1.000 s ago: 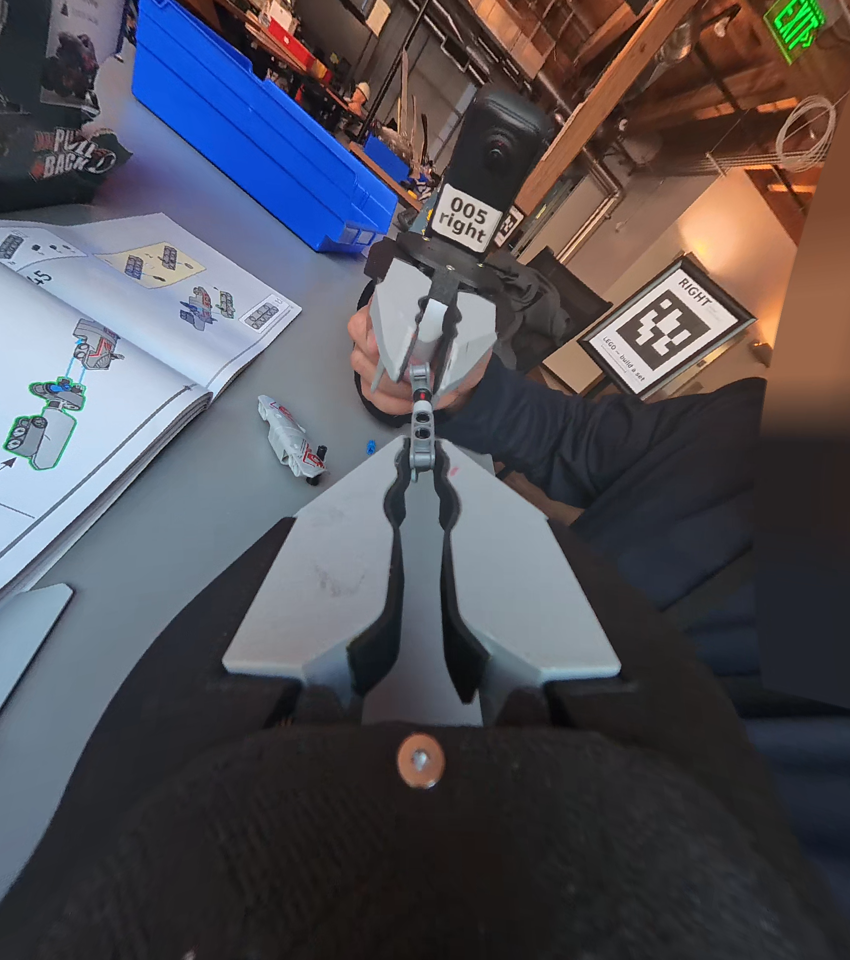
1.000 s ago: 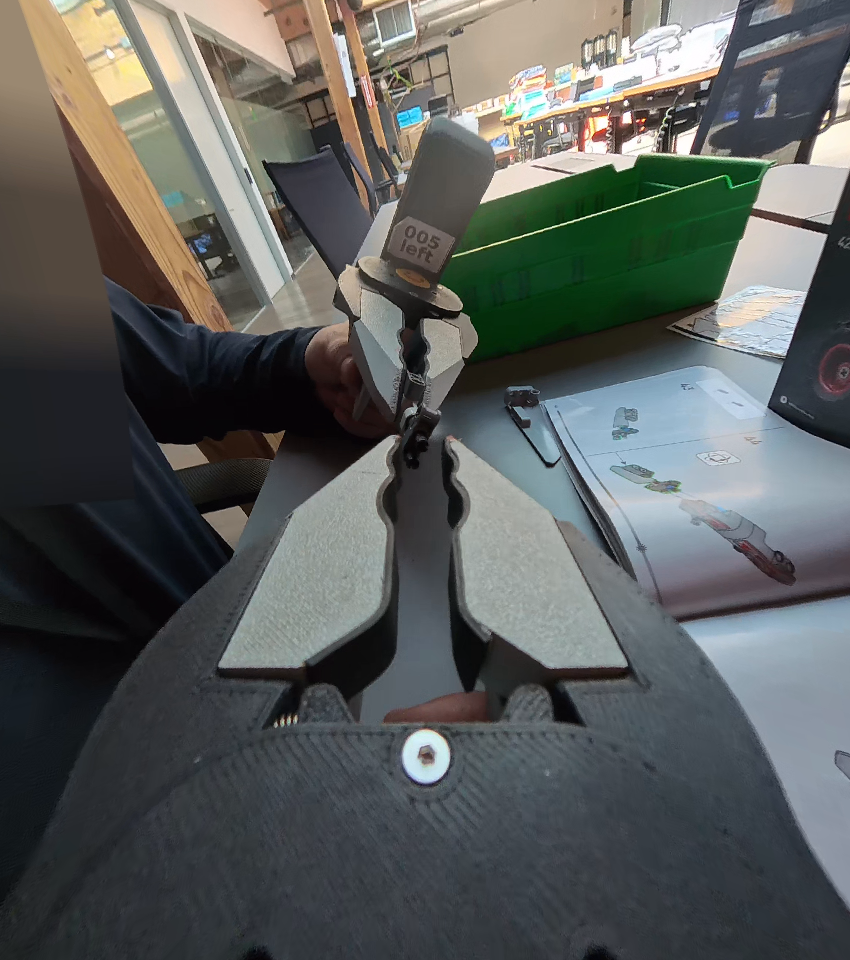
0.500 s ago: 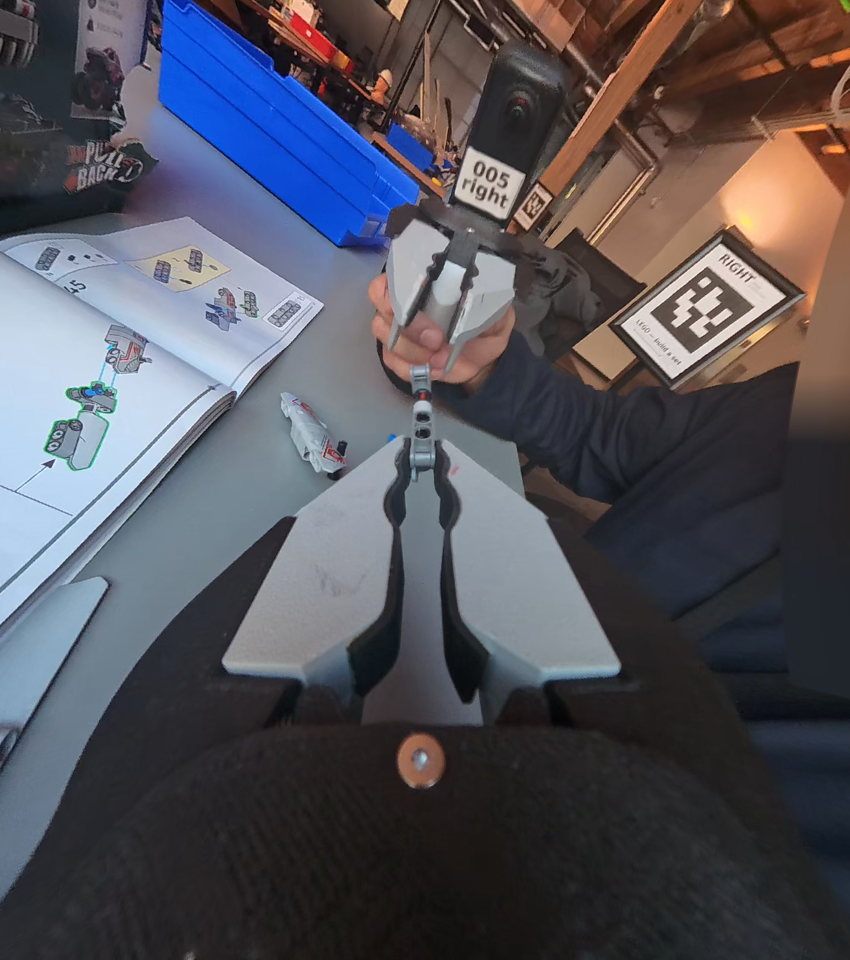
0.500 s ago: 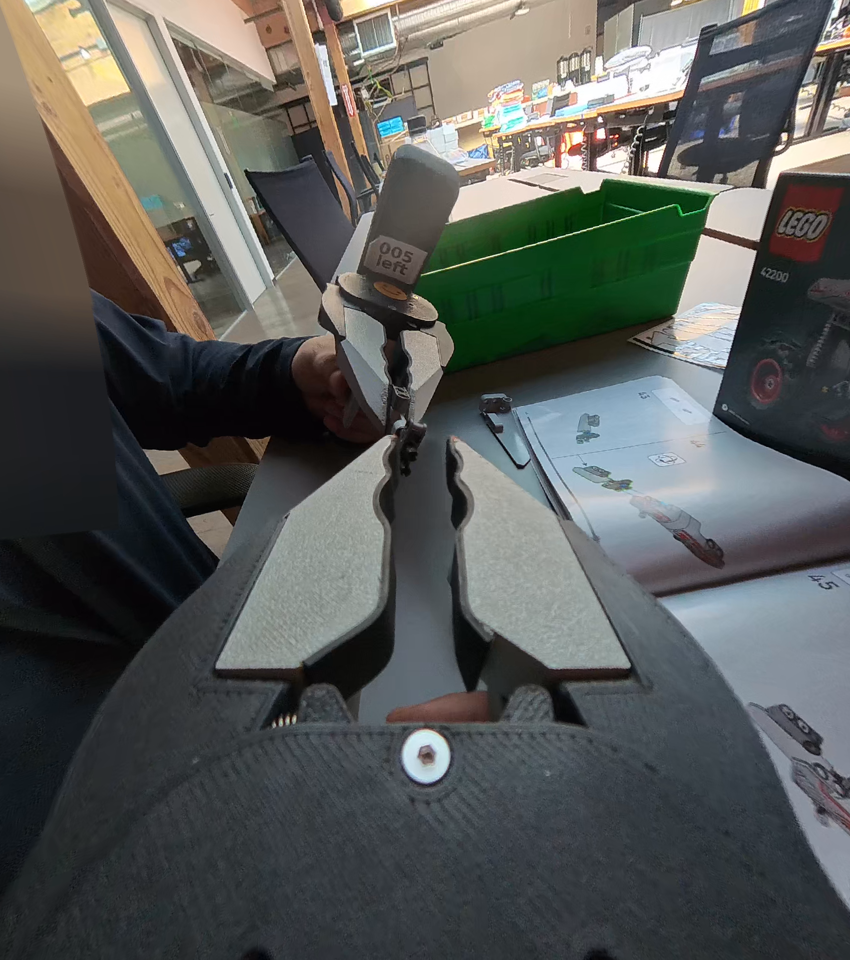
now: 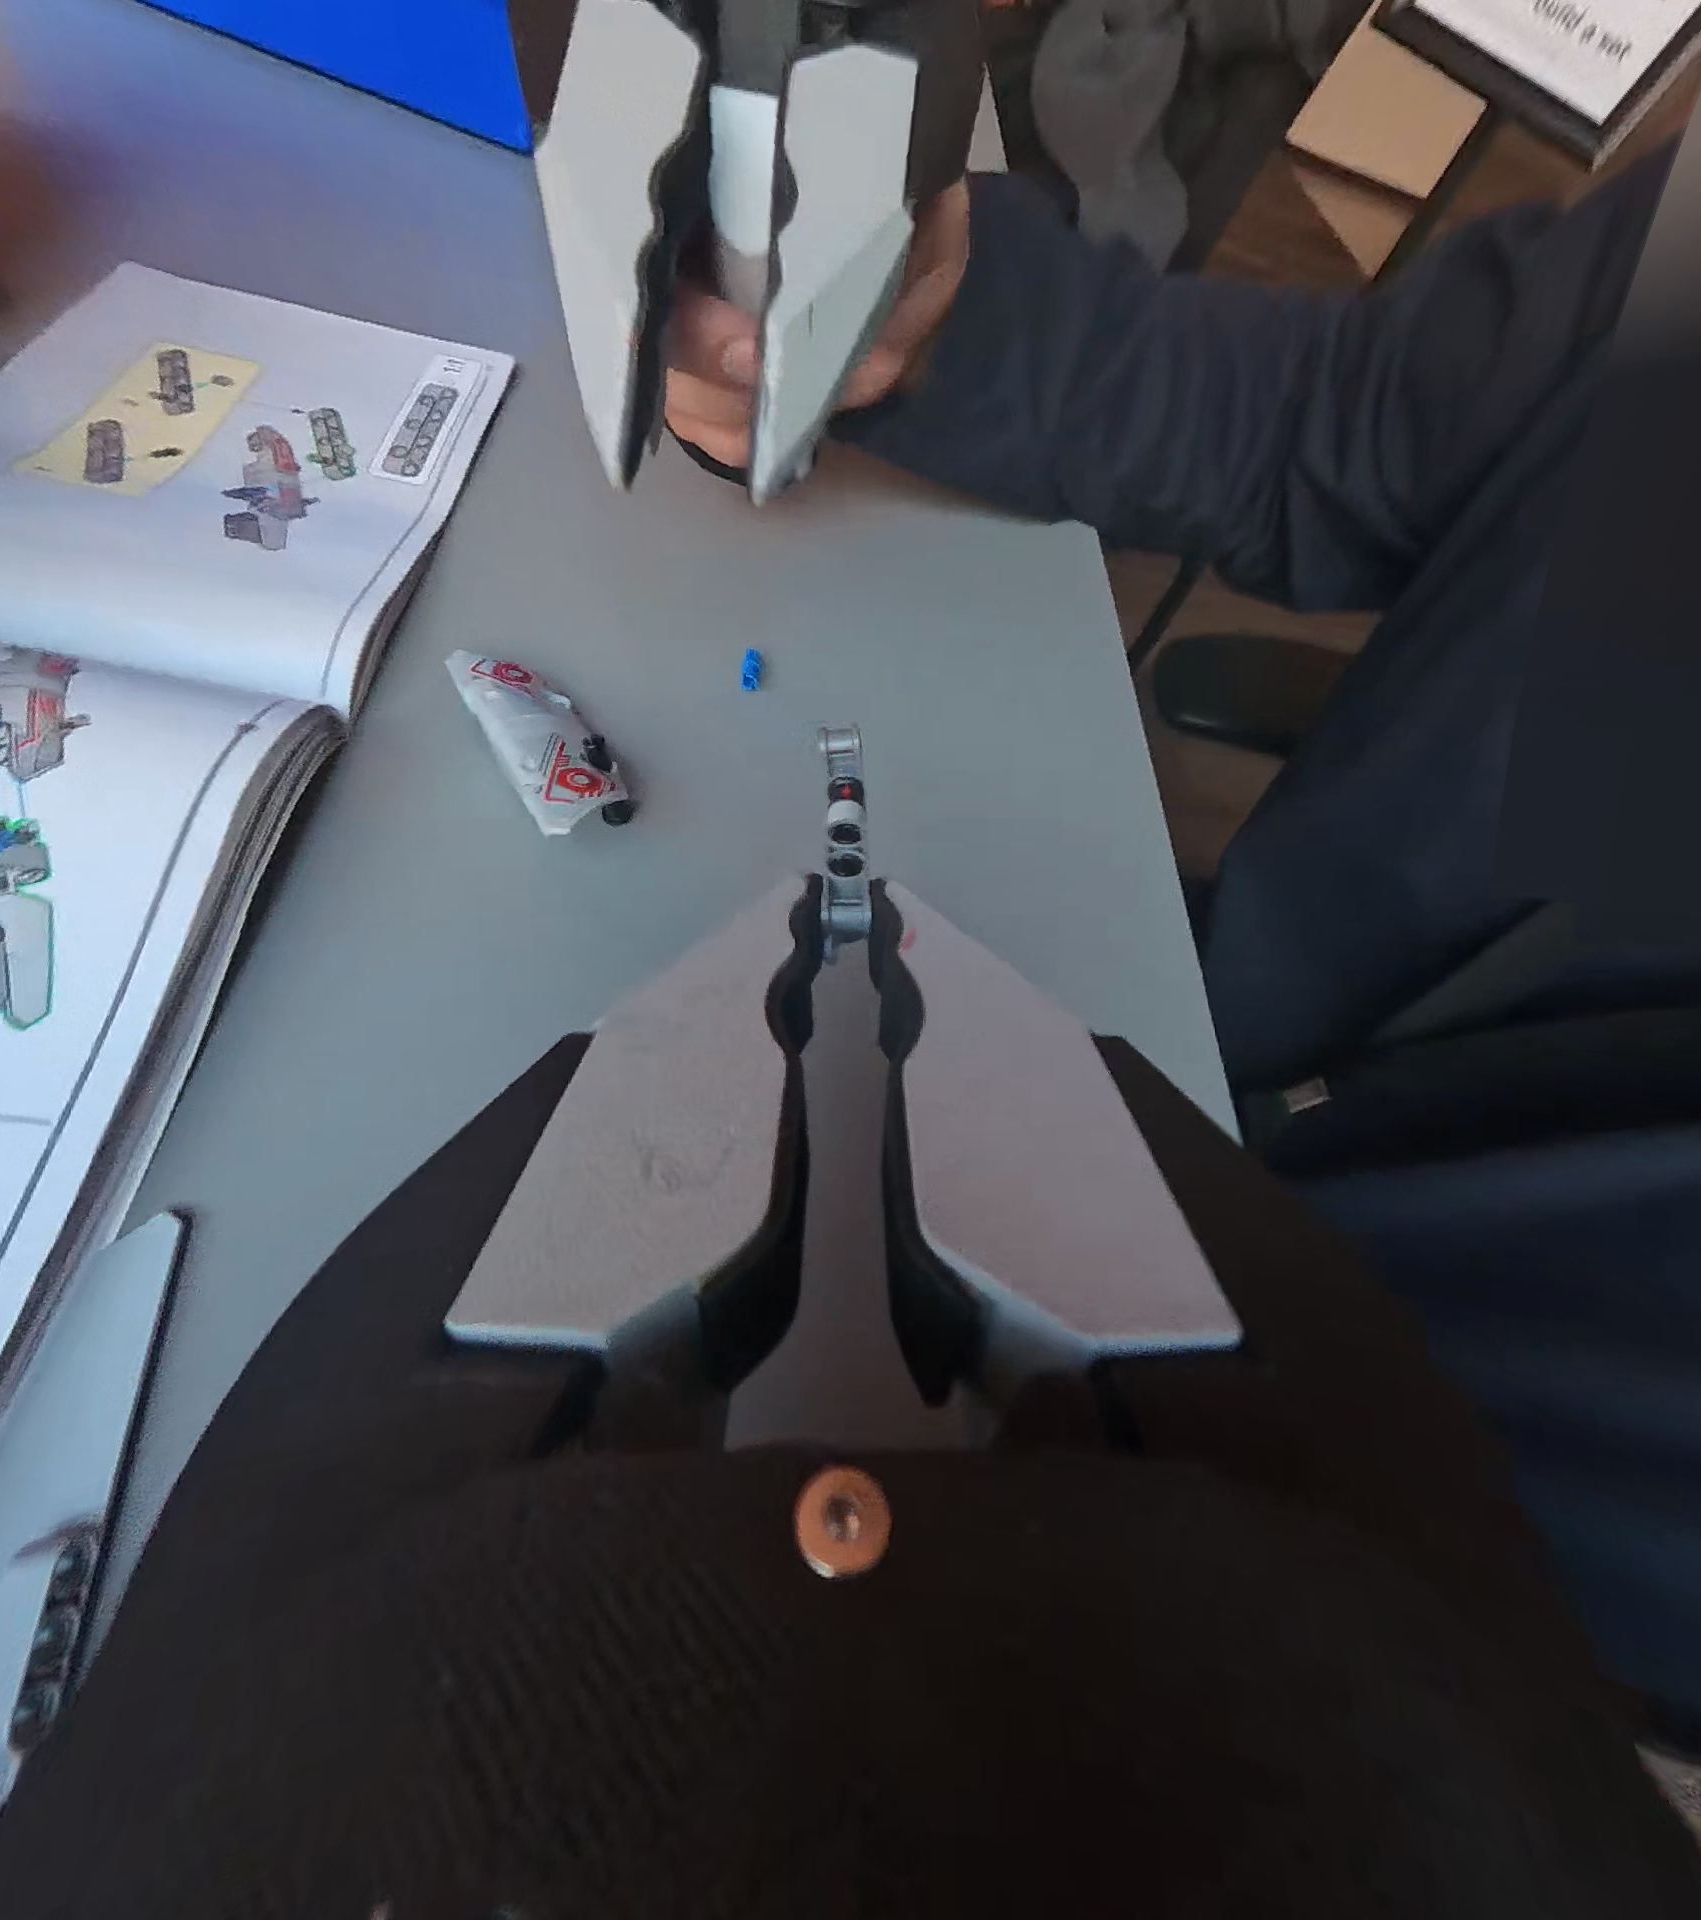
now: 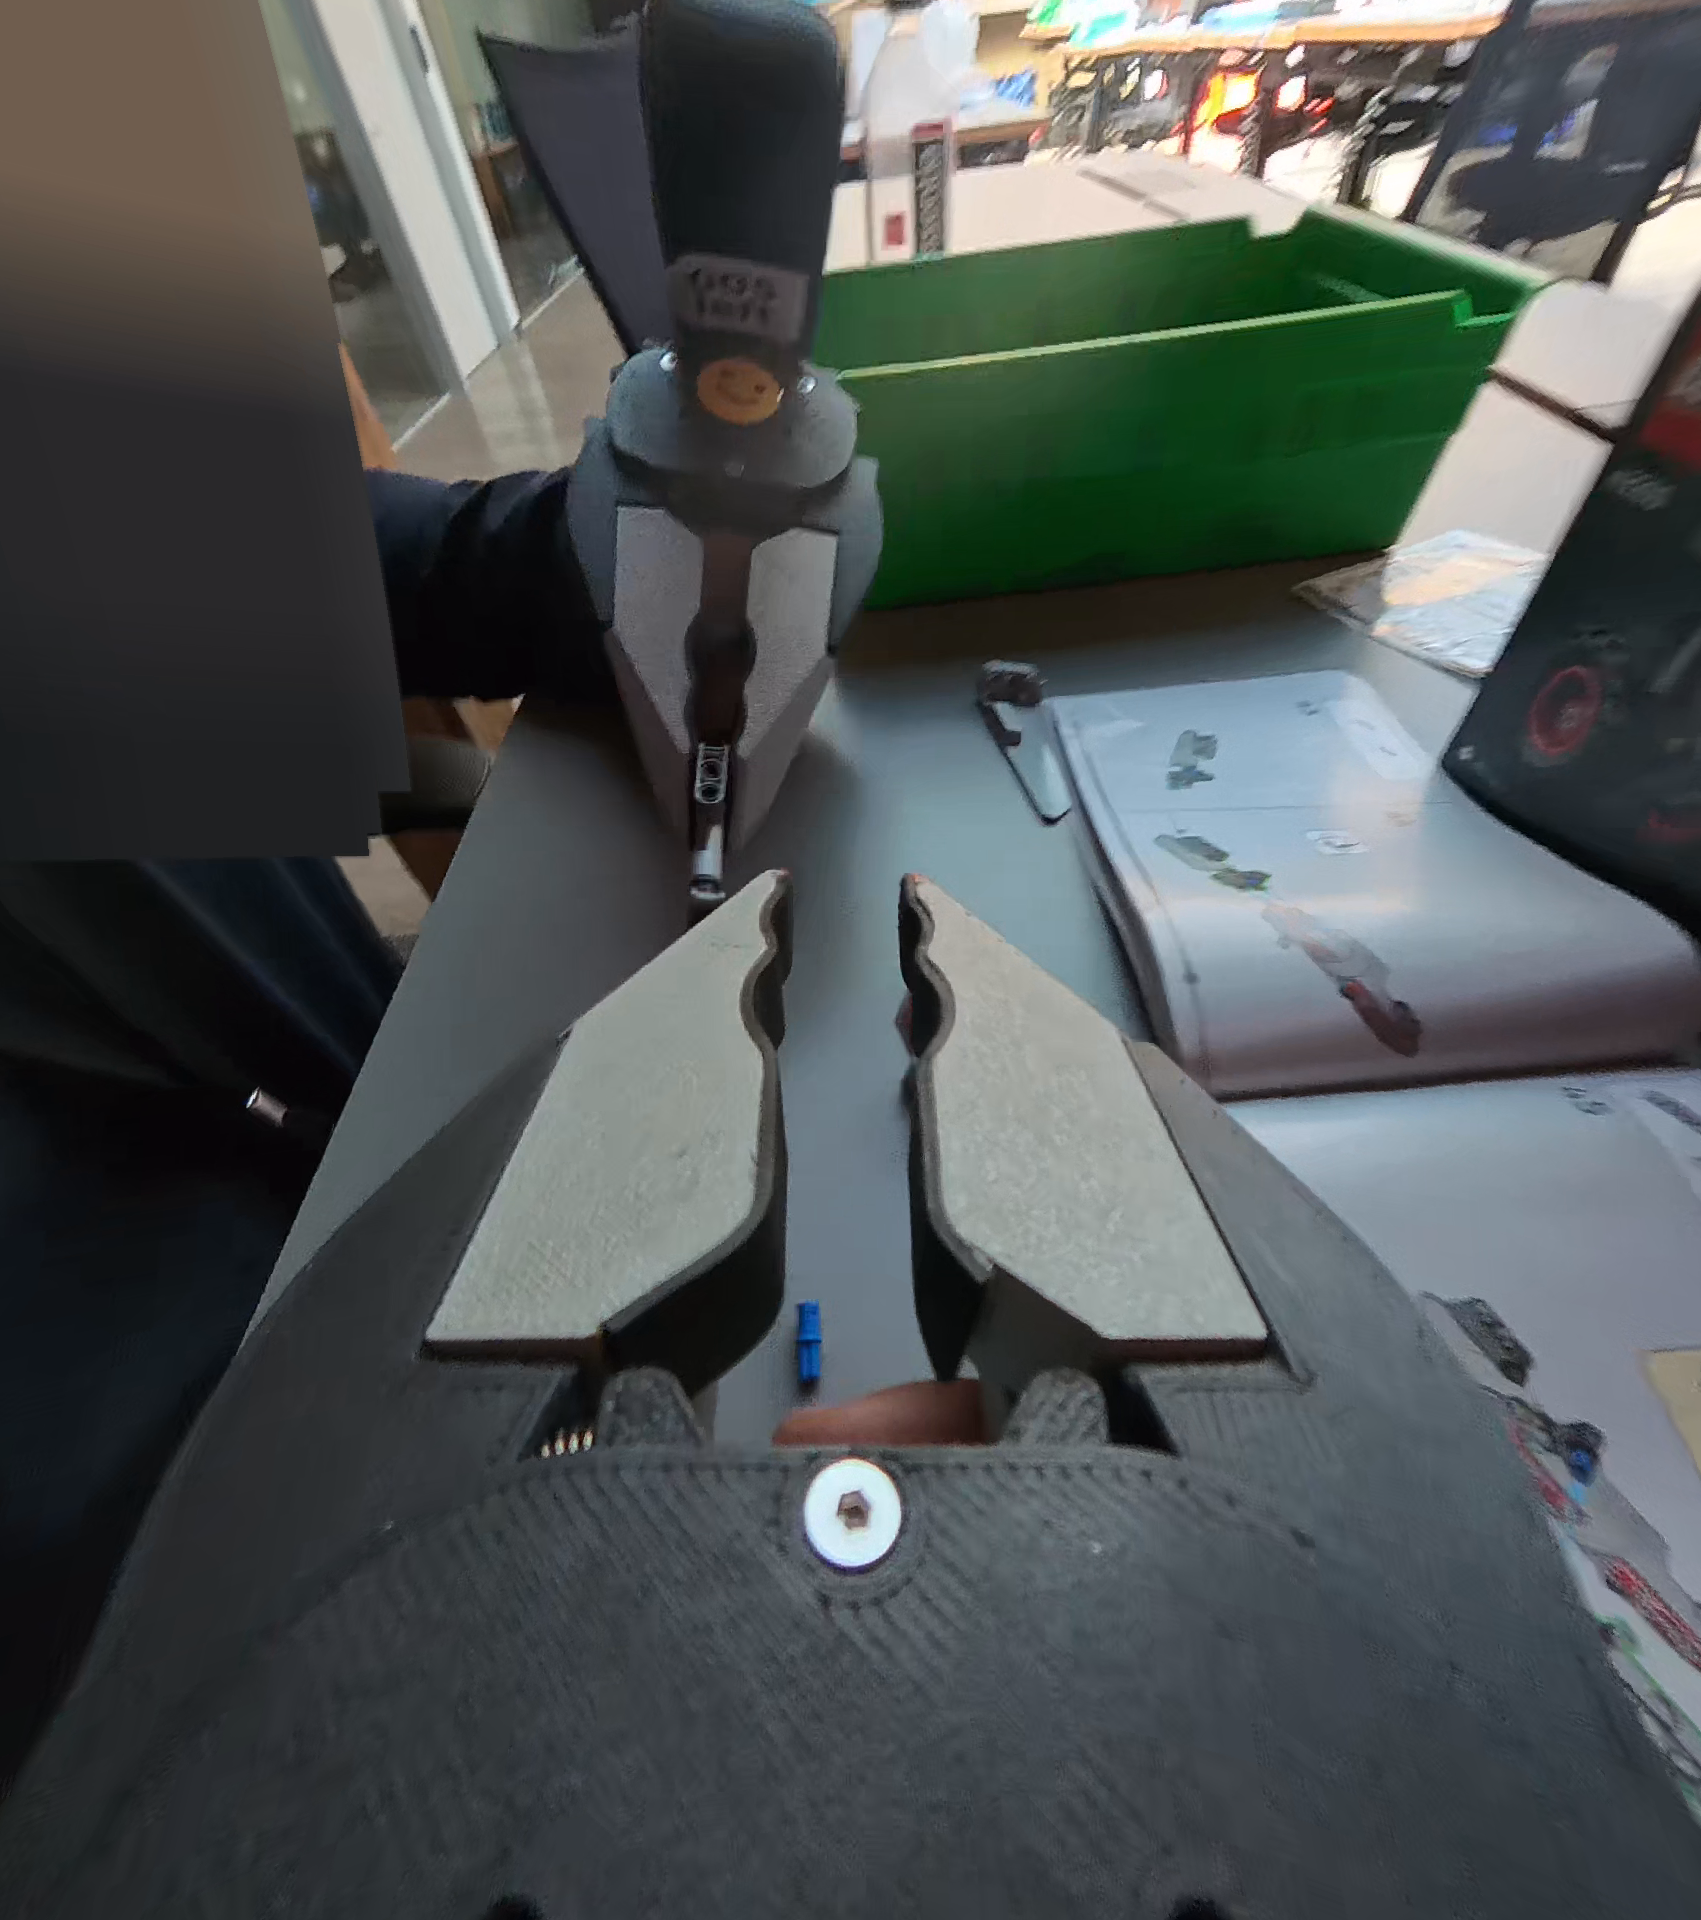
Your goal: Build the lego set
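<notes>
Left gripper (image 5: 841,894) clamped on grey beam (image 5: 844,831), held above table (image 5: 472,935). Right gripper (image 6: 844,883) apart, empty, over blue pin (image 6: 806,1342); white panel piece (image 5: 539,743) lies left.

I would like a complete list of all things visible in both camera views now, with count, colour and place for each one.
grey beam piece: 1, grey, held at the left gripper's tips
blue pin: 1, blue, on the table below the right gripper
white panel piece: 1, white with red, beside the booklet
instruction booklet: 1, white, open on the table
green bin: 1, green, behind the booklet
set box: 1, black, far end of the table
table: 1, grey
left gripper: 1, grey, shut
right gripper: 1, grey, open
</notes>
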`<state>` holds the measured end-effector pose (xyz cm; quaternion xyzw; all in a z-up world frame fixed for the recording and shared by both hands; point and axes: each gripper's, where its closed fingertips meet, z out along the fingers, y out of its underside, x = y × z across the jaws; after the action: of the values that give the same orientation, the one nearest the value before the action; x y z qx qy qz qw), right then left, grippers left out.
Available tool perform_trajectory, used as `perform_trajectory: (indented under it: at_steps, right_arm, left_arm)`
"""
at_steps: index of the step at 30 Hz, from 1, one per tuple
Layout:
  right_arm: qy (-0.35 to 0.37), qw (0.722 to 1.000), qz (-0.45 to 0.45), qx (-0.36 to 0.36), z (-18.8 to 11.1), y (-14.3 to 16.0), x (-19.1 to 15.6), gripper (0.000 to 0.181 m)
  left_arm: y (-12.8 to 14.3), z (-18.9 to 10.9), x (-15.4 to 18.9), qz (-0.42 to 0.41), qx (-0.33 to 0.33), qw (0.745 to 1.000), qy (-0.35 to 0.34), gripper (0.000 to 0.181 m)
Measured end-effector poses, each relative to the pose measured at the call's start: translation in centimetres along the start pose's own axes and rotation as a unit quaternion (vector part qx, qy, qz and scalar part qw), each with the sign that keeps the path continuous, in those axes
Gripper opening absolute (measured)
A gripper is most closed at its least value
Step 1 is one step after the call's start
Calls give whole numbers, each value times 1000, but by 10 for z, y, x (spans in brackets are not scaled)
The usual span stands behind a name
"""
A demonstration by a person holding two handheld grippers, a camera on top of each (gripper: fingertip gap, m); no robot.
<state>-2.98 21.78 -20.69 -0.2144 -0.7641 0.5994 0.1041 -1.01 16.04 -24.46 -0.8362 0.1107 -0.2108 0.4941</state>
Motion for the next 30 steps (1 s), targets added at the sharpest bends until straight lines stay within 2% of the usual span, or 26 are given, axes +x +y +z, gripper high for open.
perform_trajectory:
  at_steps: [4, 12, 15, 30]
  right_arm:
    - [-48, 998, -16, -40, 15, 15, -23, 27]
    - [-44, 994, -50, -84, 29, 31, -30, 21]
    - [-47, 994, -56, -76, 29, 29, -31, 7]
    - [-52, 996, -46, -51, 28, 22, -30, 6]
  left_arm:
    - [-4, 6, 1, 33, 10, 999, -17, 5]
    - [-8, 7, 0, 45, 19, 998, -31, 5]
    - [-12, 5, -3, 34, 37, 998, -41, 4]
    - [-16, 5, -4, 6, 51, 998, -37, 6]
